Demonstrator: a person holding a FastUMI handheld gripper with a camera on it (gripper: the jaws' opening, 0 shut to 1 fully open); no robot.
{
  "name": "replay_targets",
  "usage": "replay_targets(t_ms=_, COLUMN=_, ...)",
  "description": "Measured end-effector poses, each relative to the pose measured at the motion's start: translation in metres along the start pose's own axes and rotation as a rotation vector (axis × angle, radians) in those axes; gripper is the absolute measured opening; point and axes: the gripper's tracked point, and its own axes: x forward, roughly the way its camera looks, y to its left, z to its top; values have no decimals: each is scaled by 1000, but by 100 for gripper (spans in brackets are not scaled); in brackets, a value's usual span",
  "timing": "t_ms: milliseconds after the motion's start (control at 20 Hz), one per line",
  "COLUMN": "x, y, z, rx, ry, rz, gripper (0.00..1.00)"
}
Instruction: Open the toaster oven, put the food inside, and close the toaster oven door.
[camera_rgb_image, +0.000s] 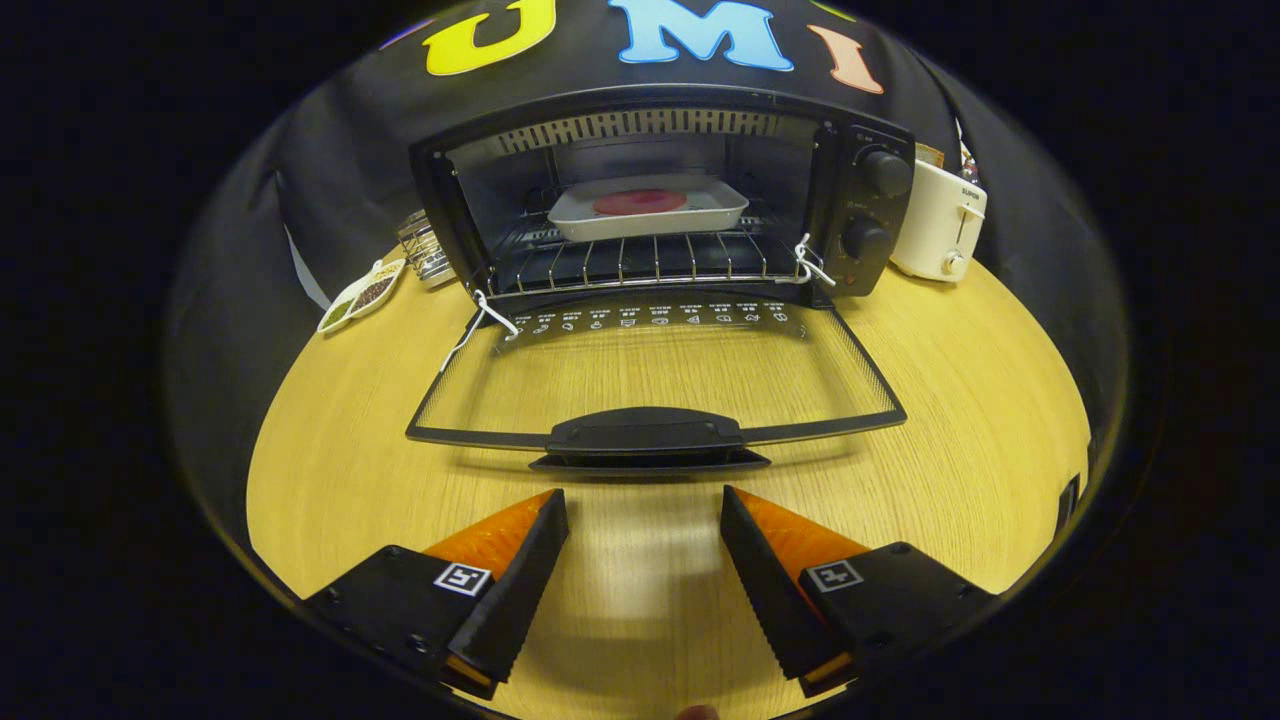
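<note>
The toaster oven stands open, its glass door folded down flat toward the gripper, and the food — a red round in a pale rectangular tray — already sits on the wire rack inside. The door's dark moulded handle lies just ahead of the fingertips, its long axis crosswise to the fingers, so closing looks like the step left. The gripper is spread wide, holding nothing. Right of the oven stands a cream toaster; left of it, a small leaf-shaped dish, all on a smooth wood-grain table.
</note>
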Motion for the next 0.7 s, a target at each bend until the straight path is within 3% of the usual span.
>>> replay_targets(t_ms=400, x=-13, y=-3, z=11, rx=-36, ry=-96, rz=-46, gripper=95)
replay_targets(t_ms=700, x=-32, y=-1, z=24, rx=-42, ry=-174, rz=-35, gripper=95)
